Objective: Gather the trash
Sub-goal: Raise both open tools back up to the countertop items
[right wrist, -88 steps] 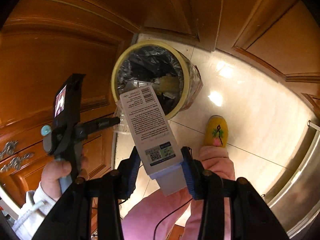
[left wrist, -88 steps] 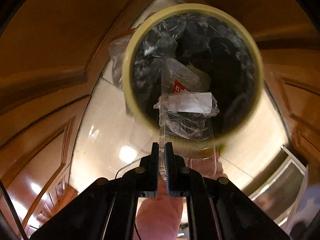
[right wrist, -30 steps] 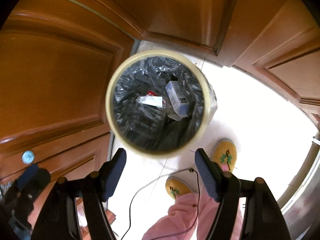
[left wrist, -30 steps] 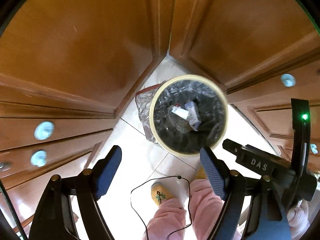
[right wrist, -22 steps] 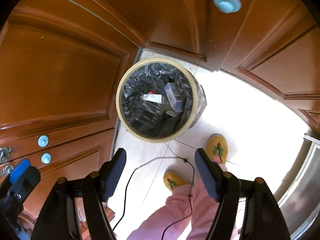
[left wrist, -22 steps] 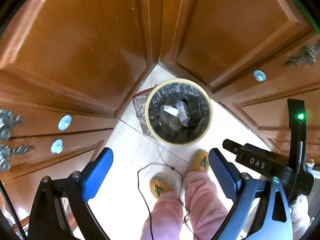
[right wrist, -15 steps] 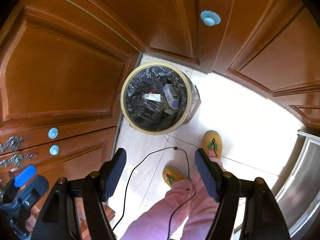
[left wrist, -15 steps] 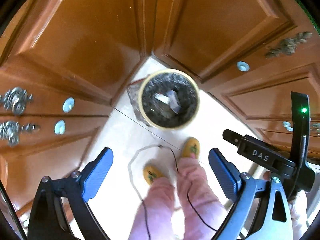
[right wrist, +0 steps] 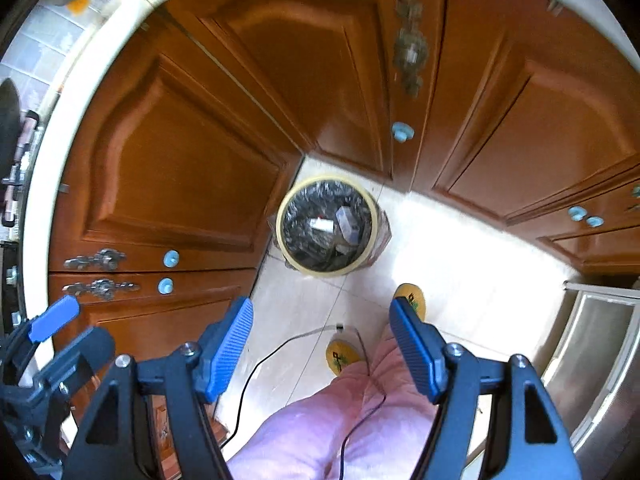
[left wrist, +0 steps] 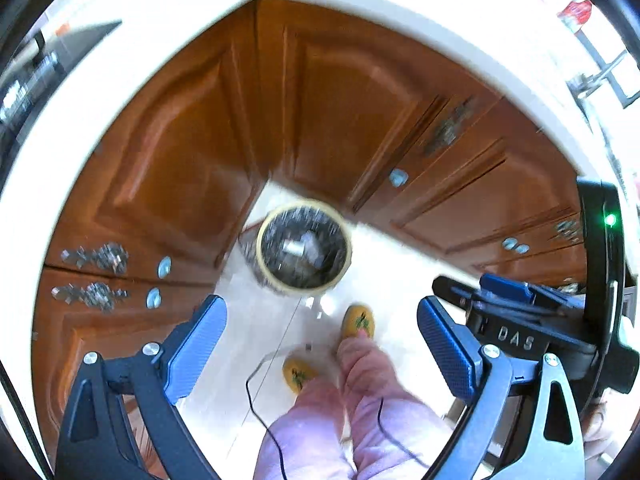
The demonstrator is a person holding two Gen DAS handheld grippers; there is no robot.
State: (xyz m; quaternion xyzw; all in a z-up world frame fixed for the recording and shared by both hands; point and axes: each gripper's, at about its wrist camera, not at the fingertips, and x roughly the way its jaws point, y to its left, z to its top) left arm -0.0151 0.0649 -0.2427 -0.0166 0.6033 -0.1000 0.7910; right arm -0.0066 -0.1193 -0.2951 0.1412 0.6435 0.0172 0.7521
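A round bin with a pale yellow rim and a black liner stands on the floor in the corner of the wooden cabinets, far below both grippers. Inside it lie a clear plastic wrapper and a white carton. My left gripper is open, with nothing between its blue pads. My right gripper is open too and holds nothing. The right gripper's body shows at the right of the left wrist view, and the left gripper's body at the lower left of the right wrist view.
Brown wooden cabinet doors meet in a corner behind the bin. A white countertop edge curves above them. A person's pink trouser legs and yellow slippers stand on the pale tiled floor. A black cable trails down. A steel appliance is at right.
Both grippers have risen well above the bin, which looks much smaller now. The countertop edge has come into view. The left jaws stand wider than a second ago.
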